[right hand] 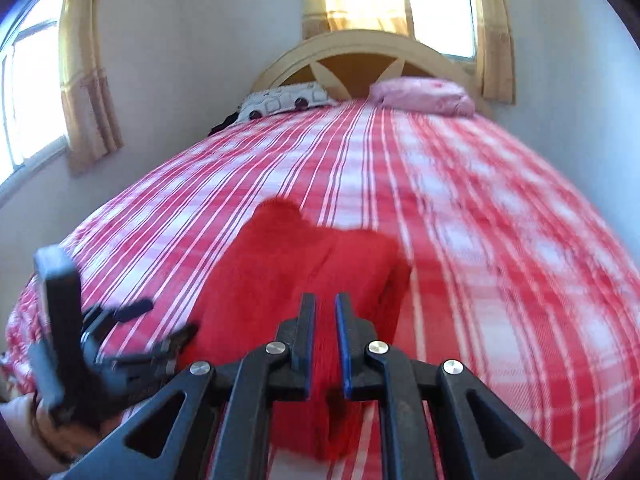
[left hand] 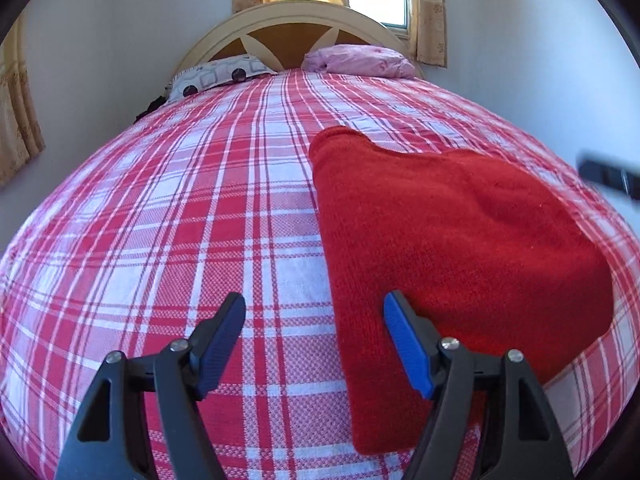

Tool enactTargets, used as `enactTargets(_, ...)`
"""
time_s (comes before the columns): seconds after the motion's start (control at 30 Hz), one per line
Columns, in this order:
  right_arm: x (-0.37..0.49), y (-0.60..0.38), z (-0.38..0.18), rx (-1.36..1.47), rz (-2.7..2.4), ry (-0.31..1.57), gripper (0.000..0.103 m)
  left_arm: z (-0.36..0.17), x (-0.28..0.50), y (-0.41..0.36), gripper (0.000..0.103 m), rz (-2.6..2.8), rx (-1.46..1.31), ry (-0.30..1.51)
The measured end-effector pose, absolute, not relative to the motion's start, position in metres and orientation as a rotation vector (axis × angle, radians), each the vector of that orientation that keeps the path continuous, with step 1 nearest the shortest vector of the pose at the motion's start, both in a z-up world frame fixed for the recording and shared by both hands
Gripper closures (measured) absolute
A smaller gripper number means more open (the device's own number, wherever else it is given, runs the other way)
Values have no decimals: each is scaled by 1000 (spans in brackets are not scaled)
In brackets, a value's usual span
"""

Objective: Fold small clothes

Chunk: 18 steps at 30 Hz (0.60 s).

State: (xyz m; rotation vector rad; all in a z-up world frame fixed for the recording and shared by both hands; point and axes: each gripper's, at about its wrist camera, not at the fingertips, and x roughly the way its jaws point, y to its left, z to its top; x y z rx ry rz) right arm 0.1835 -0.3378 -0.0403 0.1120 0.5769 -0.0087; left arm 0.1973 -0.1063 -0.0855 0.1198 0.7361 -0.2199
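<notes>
On the plaid bed (left hand: 160, 220) the red garment (left hand: 440, 232) runs lengthwise toward the headboard (left hand: 280, 16), my left tongs (left hand: 314, 344) released, my right tongs (right hand: 325, 344) clenched on nothing

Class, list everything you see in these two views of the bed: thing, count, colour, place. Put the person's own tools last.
Knitted garment: one, red, folded on the bed's near right.
Bedspread: one, red-and-white plaid, covering the bed.
Pillows: two, a grey patterned one at head left, a pink one at head right.
Headboard: one, cream and brown, arched.
Curtains: yellow, at both windows.
Left gripper: fingers open, over the garment's left edge.
Right gripper: fingers nearly shut, nothing visibly clamped.
</notes>
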Motion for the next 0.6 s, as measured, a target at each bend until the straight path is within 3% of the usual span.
enactTargets(0.13,197,-350,-29,235,16,539,93,-86,196,-111,28,-211,157,725)
enactTargets(0.3,220,-326,-56,146,49,669,93,-85,195,-112,28,-205,178,720)
enactTargets(0.47,200,-324,-96,100,48,741,93,-85,196,-109,28,-221,168,737)
enactTargets(0.6,177,-335,-97,125,10,715,93,-84,193,-113,28,-219,187,726)
